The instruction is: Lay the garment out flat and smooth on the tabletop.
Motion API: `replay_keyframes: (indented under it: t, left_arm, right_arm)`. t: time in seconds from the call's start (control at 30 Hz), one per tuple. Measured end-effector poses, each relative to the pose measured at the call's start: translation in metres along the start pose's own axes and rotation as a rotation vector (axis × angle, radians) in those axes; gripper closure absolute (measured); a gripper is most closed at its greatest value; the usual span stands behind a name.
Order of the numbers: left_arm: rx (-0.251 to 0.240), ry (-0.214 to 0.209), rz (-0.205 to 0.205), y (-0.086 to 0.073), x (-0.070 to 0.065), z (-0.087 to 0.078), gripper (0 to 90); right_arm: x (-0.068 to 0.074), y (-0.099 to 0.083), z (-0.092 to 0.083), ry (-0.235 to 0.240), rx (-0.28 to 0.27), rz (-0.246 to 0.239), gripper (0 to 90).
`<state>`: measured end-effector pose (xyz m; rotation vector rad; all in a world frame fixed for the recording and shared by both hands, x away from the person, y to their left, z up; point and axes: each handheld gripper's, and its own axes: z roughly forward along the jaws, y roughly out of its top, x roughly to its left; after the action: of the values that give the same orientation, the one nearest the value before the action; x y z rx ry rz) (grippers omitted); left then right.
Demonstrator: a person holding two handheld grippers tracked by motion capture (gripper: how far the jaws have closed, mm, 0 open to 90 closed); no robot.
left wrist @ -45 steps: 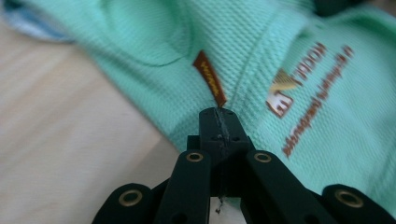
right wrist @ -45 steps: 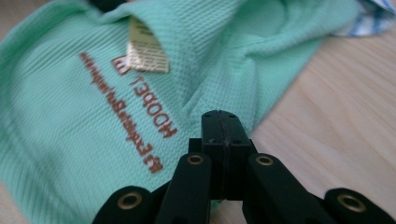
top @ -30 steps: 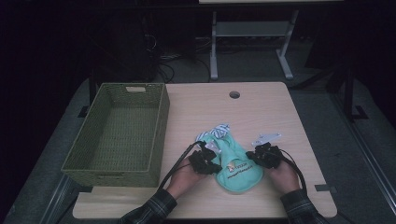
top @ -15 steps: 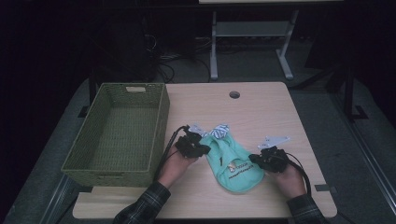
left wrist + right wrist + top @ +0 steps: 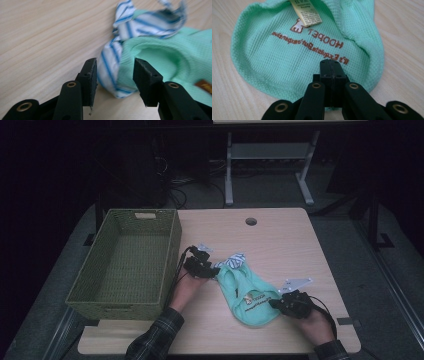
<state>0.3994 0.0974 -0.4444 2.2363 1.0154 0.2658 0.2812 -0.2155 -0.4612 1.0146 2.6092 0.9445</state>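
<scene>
Mint-green garment flat on table

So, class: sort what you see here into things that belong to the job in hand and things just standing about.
In the job:
- mint green garment
- striped trim
- left gripper
- right gripper

Standing about:
- woven basket
- table
- metal stand

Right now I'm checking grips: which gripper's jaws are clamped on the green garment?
The right gripper, pinching the mint-green garment at its hem; the left gripper stands open.
</scene>
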Motion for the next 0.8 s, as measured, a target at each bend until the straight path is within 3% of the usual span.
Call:
replay_keyframes:
  t: [0.13, 0.2, 0.23, 0.3, 0.57, 0.8]
  left_arm:
    - [0.011, -0.012, -0.010, 0.001, 0.002, 0.007, 64.6]
    - [0.019, -0.019, 0.000, 0.001, 0.001, 0.011, 74.2]
    - [0.028, -0.027, 0.025, 0.002, -0.001, 0.012, 77.8]
    - [0.032, -0.028, 0.034, 0.003, -0.003, 0.012, 81.5]
    - [0.040, 0.022, 0.029, 0.004, 0.000, 0.002, 83.1]
    - [0.072, 0.001, 0.045, -0.006, -0.011, 0.001, 83.0]
  right_arm:
    - [-0.001, 0.000, 0.000, 0.000, 0.002, 0.000, 89.5]
    - [-0.001, 0.000, 0.000, 0.000, 0.004, 0.004, 89.6]
    - [-0.002, -0.001, 0.000, 0.000, 0.004, 0.004, 89.6]
    - [-0.003, -0.001, -0.001, -0.005, 0.002, 0.003, 89.6]
    - [-0.013, -0.006, -0.006, -0.042, 0.013, 0.020, 89.7]
    - [-0.028, -0.012, -0.012, -0.082, 0.016, 0.063, 89.8]
